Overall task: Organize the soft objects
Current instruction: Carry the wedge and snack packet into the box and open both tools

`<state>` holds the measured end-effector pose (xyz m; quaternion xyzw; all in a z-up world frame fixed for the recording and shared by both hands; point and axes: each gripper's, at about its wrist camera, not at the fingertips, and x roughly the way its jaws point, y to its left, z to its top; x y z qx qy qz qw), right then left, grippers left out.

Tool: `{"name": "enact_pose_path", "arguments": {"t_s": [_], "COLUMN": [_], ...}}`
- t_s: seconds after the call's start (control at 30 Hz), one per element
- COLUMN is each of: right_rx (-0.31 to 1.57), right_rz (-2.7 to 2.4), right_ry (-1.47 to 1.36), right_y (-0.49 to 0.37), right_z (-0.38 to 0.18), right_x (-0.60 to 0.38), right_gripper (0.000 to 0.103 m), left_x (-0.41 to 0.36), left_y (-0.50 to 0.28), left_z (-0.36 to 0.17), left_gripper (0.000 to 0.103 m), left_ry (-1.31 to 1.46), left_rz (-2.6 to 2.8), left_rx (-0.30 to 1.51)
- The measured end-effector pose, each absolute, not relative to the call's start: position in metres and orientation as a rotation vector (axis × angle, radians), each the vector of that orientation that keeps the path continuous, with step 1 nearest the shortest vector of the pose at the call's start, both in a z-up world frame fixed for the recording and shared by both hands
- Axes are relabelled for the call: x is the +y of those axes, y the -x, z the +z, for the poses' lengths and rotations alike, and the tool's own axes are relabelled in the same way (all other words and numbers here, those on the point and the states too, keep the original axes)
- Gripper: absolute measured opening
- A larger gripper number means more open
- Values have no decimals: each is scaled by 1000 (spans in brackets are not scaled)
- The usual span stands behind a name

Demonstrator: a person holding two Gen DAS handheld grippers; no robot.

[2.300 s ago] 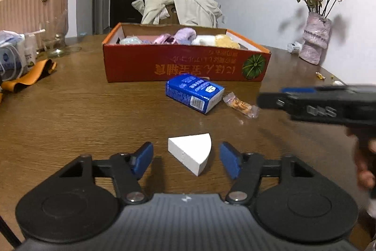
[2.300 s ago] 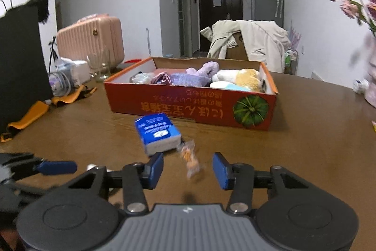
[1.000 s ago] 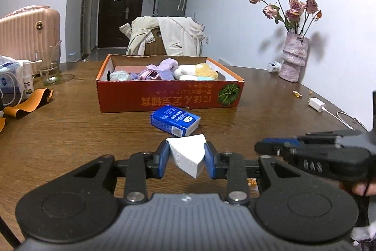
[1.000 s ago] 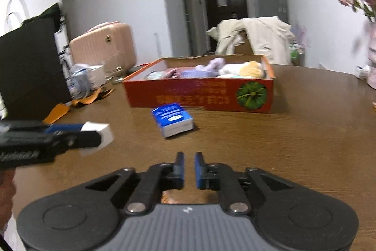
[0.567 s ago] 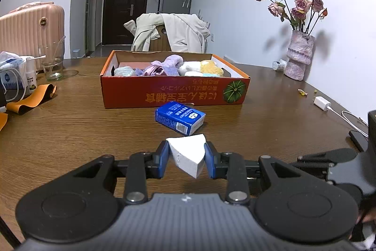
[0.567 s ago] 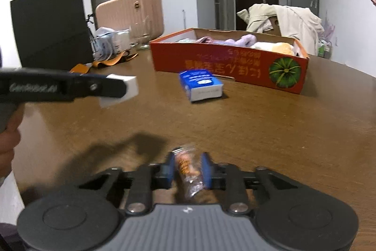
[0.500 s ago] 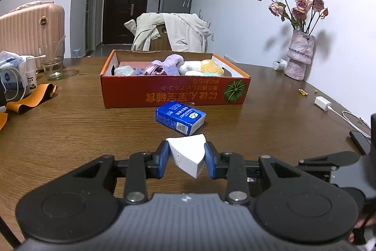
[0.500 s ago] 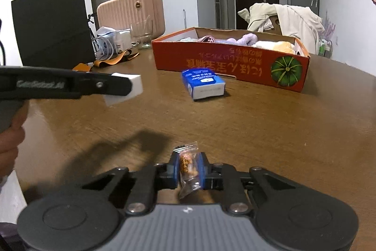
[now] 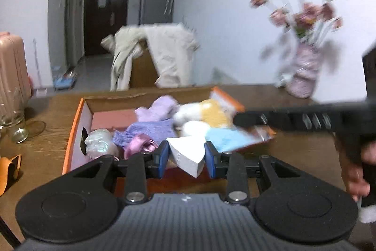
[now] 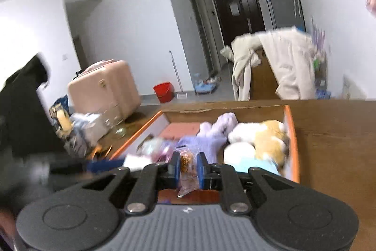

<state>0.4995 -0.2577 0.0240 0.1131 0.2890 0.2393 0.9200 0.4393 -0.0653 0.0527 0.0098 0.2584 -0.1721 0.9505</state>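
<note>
My left gripper (image 9: 186, 158) is shut on a white wedge-shaped sponge (image 9: 188, 154) and holds it over the near wall of the orange cardboard box (image 9: 75, 124). My right gripper (image 10: 188, 166) is shut on a clear snack packet (image 10: 186, 171) with orange pieces, above the box's near edge (image 10: 291, 133). The box holds several soft things: purple socks (image 9: 155, 126), a white and yellow plush (image 9: 206, 114), a light blue cloth (image 9: 228, 140). The right gripper's arm (image 9: 293, 120) crosses the left wrist view over the box's right end.
A pink vase of dried roses (image 9: 305, 72) stands at the back right of the brown table. Glasses (image 9: 14, 119) and an orange strap (image 9: 9, 166) lie at the left. A pink suitcase (image 10: 103, 88) and a coat-draped chair (image 10: 277, 67) stand beyond the table.
Both grippers have risen and moved forward from low over the table to above the box, each still holding its object. The blue packet has dropped out of view.
</note>
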Motion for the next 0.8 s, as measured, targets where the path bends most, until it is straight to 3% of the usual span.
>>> {"name": "enact_pose_path", "arguments": {"t_s": [0.2,0.3,0.4,0.53,0.67,0.8], "right_rx": [720,761,737,721,687,628], "right_rz": [386,352,345,346,346,350], "right_ry": [-225,-237,-245,-262,-244,-187], "right_y": [-600,-625,-628,-623,-604,-566], "right_z": [-18,-38,-43,-37,-16,16], "right_x": [-226,-219,-218,-225,-235,-248], "right_gripper": [18,20,34,37,39,48], "left_x": [-71,-66,-57,-50,-40,-22], "left_y": [-506,-519,-517,-508,-494,-465], "left_z": [27,17,15,26,48,75], "left_gripper": [35,44,52,70,70,70], "left_ry": [-71,-81,-73,-44,-35,-18], "left_rz": [-316,-312,-331,-353,-320,-264], "left_rx": [607,622,608,572,526,485]}}
